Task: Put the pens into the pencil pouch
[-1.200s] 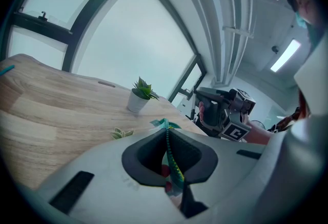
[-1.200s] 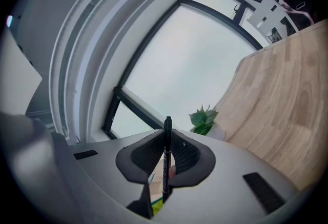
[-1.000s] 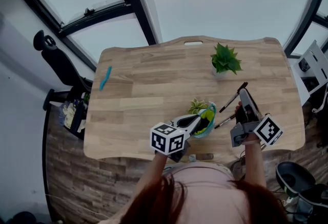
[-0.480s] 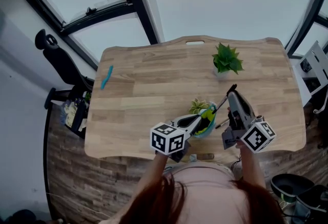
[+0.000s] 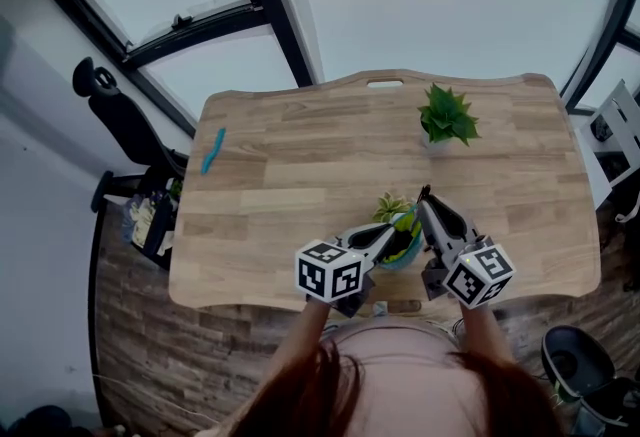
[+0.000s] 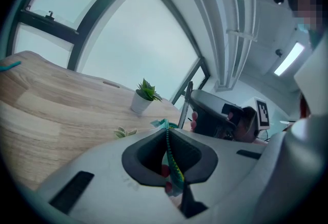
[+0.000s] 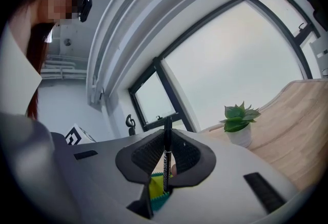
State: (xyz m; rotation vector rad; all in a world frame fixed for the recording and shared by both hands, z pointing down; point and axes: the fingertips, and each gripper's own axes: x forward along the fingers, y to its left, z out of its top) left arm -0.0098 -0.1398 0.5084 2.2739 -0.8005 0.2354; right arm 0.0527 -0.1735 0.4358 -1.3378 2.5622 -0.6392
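The teal and yellow pencil pouch (image 5: 404, 237) sits near the table's front edge. My left gripper (image 5: 387, 234) is shut on its zipper edge (image 6: 171, 159) and holds it up. My right gripper (image 5: 428, 205) is shut on a black pen (image 7: 166, 155), just right of the pouch. The pen stands upright between the pads, its lower end over the yellow pouch mouth (image 7: 155, 190). In the left gripper view the right gripper (image 6: 221, 117) and its pen (image 6: 187, 102) hang close behind the pouch. A teal pen (image 5: 212, 150) lies far left on the table.
A potted green plant (image 5: 447, 117) stands at the back right of the wooden table (image 5: 300, 155). A small succulent (image 5: 390, 206) sits just behind the pouch. An office chair (image 5: 110, 100) stands off the table's left side.
My right gripper has moved left and slightly down with the black pen, rolling as it went, from beside the pouch to right up against it. The left gripper and the pouch have stayed put.
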